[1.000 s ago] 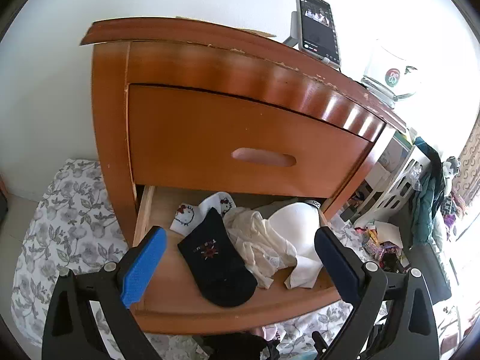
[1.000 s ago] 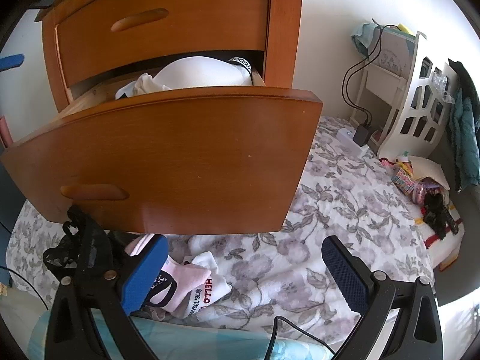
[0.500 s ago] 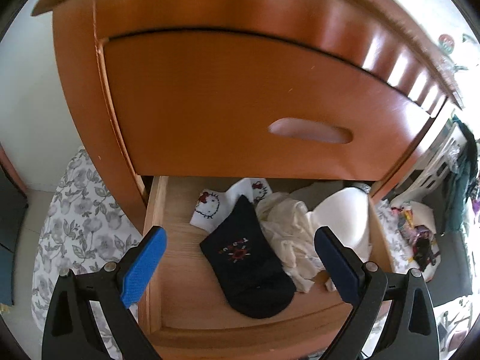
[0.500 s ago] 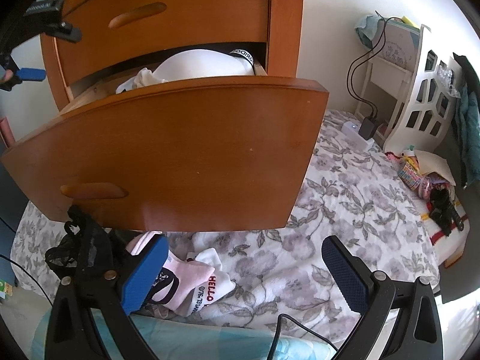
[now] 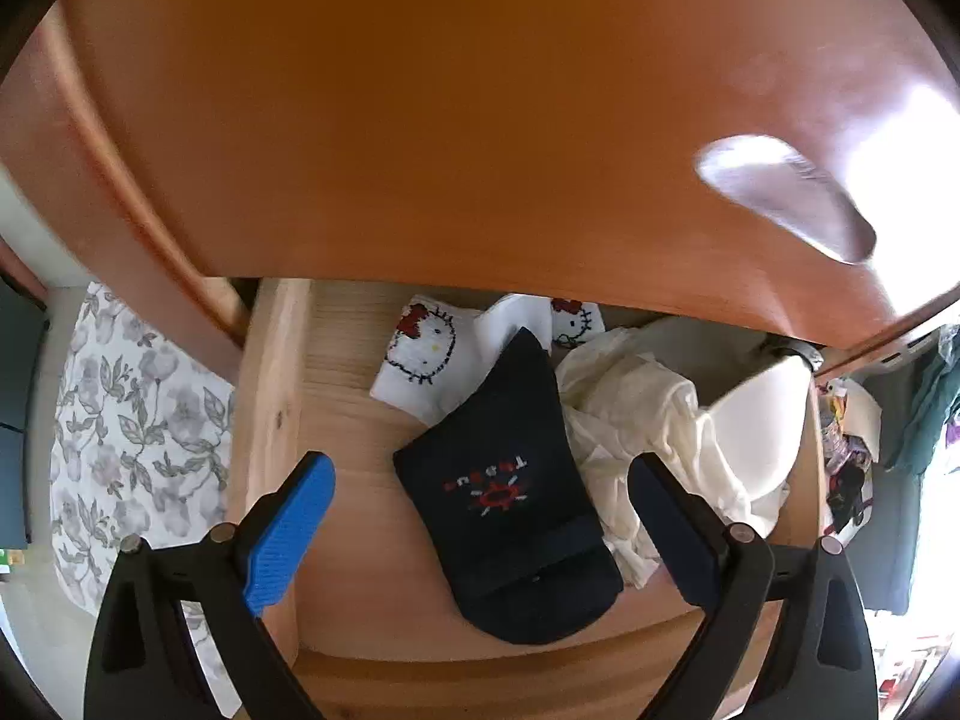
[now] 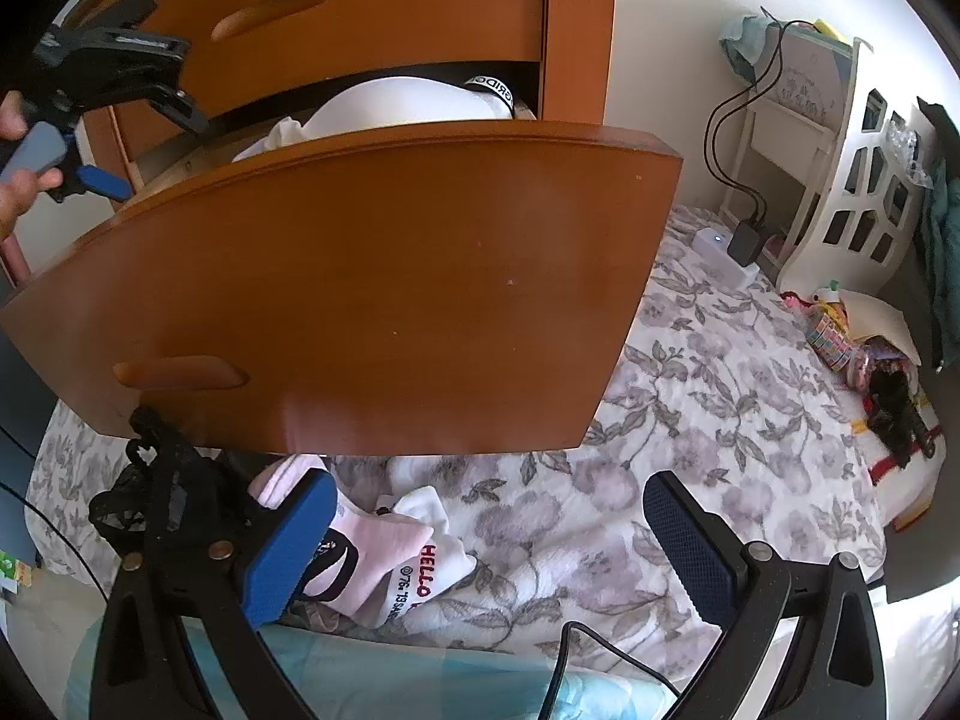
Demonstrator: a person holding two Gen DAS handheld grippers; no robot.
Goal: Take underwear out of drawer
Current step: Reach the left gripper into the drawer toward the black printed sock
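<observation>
Left tool (image 5: 480, 516) spread wide over open drawer (image 5: 270, 396), dark sock (image 5: 510, 504) between its fingers, right tool (image 6: 489, 540) open, empty

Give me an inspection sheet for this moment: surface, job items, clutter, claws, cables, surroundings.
Surface: open lower drawer, wooden floor partly bare.
Job's things: dark sock over white cartoon-cat socks; cream garment and white bra cup to the right.
Clutter: pink and white garments on the floral sheet below the drawer front.
Claws: left claw open above the dark sock; right claw open, empty.
Cables: black cable to a charger by the wall.
Surroundings: white shelf unit.
</observation>
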